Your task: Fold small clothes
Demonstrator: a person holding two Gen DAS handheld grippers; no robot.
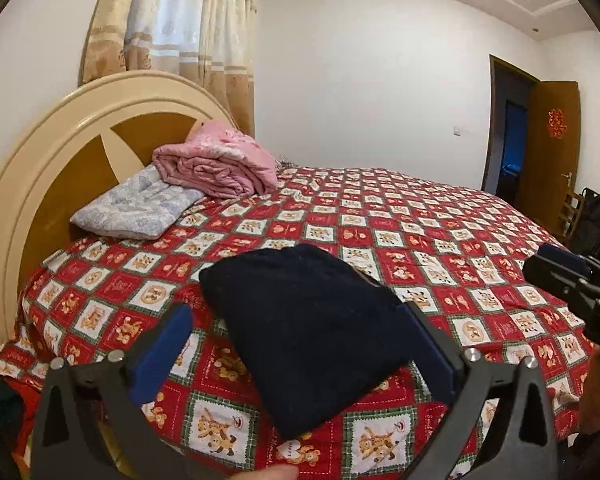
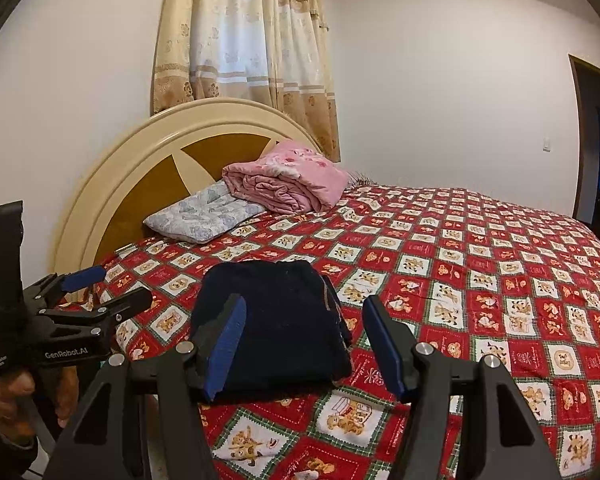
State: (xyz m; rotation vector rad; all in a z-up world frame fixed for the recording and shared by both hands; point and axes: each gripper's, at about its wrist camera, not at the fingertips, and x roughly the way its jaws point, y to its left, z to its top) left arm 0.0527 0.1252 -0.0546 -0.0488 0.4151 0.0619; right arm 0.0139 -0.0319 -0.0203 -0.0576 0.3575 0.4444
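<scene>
Clothes, dark and folded, lay on the bedspread, well short of the pillow. Left gripper stood wide open over them, pads clear. Right gripper was open too, holding nothing, just before the clothes.

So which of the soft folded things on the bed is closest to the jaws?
The dark navy garment, folded on the teddy-bear bedspread right ahead of both grippers. The pink blanket and the grey-blue pillow sit far back by the headboard.
</scene>
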